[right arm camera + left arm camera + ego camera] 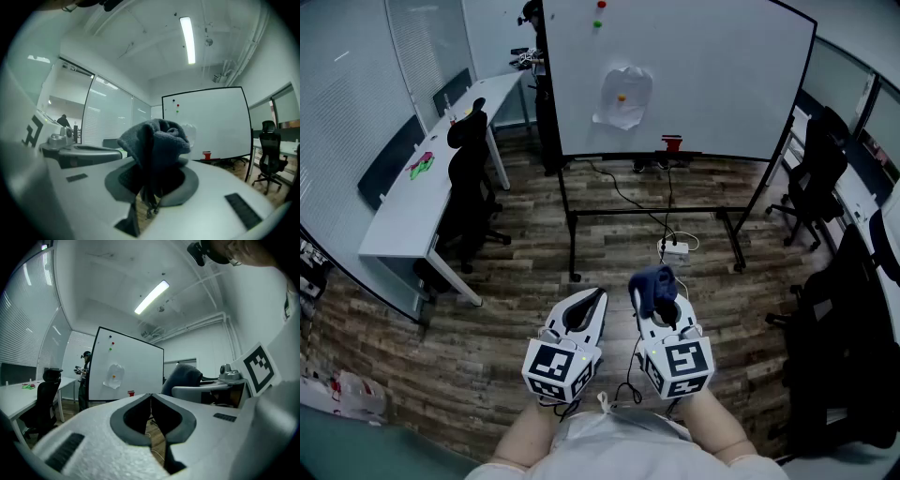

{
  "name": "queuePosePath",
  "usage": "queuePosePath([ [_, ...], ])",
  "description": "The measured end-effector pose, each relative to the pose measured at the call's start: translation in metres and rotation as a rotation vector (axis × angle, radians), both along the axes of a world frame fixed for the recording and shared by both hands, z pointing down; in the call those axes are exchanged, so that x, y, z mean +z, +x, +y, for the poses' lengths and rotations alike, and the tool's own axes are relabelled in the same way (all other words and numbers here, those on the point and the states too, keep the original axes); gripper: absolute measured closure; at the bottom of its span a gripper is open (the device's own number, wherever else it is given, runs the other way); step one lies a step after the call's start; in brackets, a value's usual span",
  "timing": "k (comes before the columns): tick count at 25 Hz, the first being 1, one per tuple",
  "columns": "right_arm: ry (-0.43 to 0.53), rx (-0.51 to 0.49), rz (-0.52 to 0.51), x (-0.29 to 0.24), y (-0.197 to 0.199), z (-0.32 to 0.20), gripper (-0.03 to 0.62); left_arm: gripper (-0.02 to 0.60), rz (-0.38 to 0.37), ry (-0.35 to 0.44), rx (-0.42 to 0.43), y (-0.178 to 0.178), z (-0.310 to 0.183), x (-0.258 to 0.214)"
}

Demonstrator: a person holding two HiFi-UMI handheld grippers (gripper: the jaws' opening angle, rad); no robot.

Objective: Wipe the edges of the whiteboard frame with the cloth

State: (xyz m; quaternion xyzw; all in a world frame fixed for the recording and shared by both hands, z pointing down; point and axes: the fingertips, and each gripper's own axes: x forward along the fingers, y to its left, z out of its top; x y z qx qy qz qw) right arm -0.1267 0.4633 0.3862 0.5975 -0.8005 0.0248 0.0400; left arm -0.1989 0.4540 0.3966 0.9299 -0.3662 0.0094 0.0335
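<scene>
Whiteboard (712, 75) is seen upper centre, well apart; right gripper (654, 305), lower centre, is clamped on the dark cloth (654, 289), which is judged soft, light and floppy, best pinched mid-bunch; left gripper (591, 302) is closed, empty.

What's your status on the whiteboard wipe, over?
Left tongs shut, empty. Right tongs shut on dark blue cloth. Whiteboard across the room, not yet reached. Power strip and cable lie ahead.

Your left hand-held gripper (151, 395) had its jaws together at lower centre; the whiteboard (138, 373) stood beyond, left of centre.
</scene>
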Motion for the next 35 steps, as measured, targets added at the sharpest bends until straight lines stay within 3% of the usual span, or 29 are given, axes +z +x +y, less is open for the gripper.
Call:
queuePosePath([
  [11,-0.011,-0.006,-0.012,0.002,0.021,-0.003,0.526,0.563,-0.005,-0.005,0.011,0.022,-0.002,-0.002],
  [24,-0.052,-0.03,-0.059,0.026,0.06,-0.017,0.526,0.563,0.007,-0.03,-0.04,0.049,-0.019,0.022],
  [28,-0.083,-0.032,-0.091,0.035,0.072,-0.035,0.526,0.563,0.03,-0.051,-0.067,0.045,-0.034,0.03],
  [35,-0.118,-0.059,-0.098,0.057,0.047,-0.09,0.526,0.563,0.035,-0.087,-0.083,0.018,-0.092,0.052],
])
